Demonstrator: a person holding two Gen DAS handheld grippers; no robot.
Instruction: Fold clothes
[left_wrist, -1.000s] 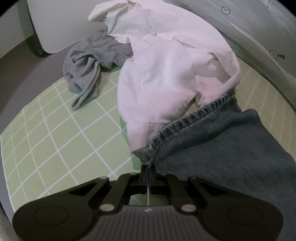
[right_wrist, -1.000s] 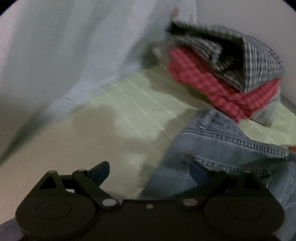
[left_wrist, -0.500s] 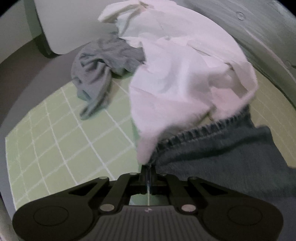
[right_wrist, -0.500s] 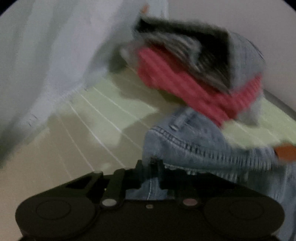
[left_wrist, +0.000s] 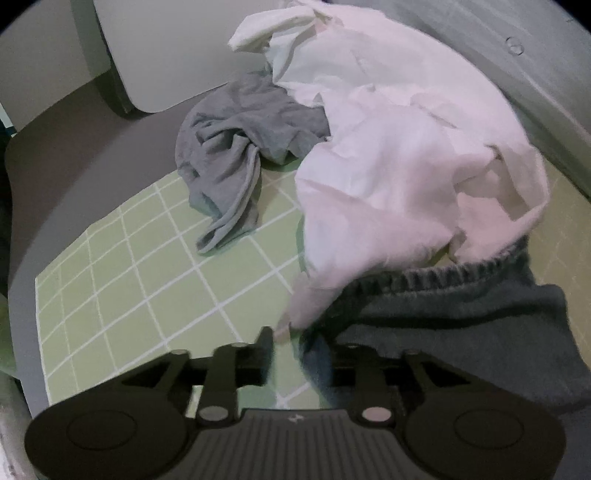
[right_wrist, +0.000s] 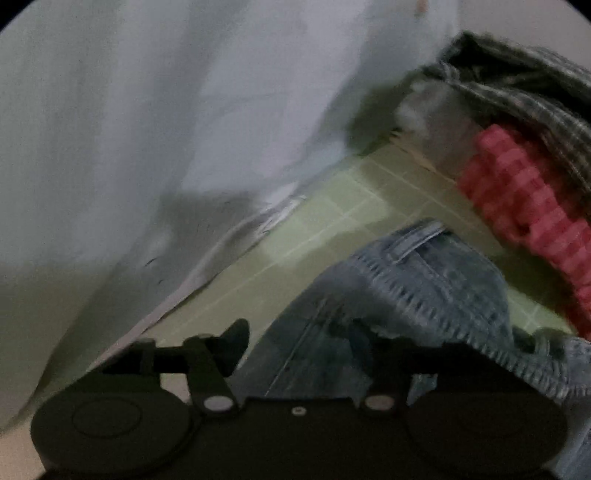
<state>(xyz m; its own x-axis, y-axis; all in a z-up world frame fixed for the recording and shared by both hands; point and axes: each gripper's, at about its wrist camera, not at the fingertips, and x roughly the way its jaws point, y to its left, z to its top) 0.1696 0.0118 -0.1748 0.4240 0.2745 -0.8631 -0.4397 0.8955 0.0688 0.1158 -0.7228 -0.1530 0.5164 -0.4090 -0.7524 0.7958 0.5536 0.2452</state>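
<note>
Green mat (left_wrist: 147, 295) with a white grid covers my counter (left_wrist: 55, 166), and the clothes lie on it. Biggest is the white shirt (left_wrist: 388, 166), crumpled in a heap; its lower edge lies over the waistband of the jeans (left_wrist: 461, 332). Beside the shirt, on its left, is a grey garment (left_wrist: 236, 147), also crumpled. In the right wrist view the jeans (right_wrist: 424, 288) are light blue, and behind them is a stack with a red checked cloth (right_wrist: 524, 206) under a dark plaid one (right_wrist: 535, 99). My left tongs (left_wrist: 291, 354) are parted a little, holding nothing, just beside the jeans' edge. My right tongs (right_wrist: 303, 343) are open wide, with denim between the fingers but not pinched.
</note>
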